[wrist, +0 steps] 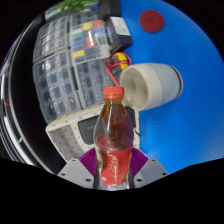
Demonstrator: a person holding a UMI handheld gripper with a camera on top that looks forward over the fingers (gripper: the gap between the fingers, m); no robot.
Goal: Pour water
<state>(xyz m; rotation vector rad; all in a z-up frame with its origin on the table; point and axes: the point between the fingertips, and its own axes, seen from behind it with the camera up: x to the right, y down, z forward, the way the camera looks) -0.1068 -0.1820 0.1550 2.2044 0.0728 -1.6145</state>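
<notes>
Firmly pinched between the gripper [113, 163] pads, the bottle [114, 135] (orange cap seemingly on) stands upright, just before the white cup [151, 84] on the blue table [190, 50]. Pouring well needs the mouth over the rim, tilting slowly.

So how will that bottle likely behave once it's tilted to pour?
The bottle looks nearly full of dark liquid, so probably heavy for its size and top-loaded. Its clear plastic wall may flex under the fingers pressing on both sides. The orange cap appears still on. Tall and narrow, it would tip easily if set down carelessly beside the white cup.
</notes>
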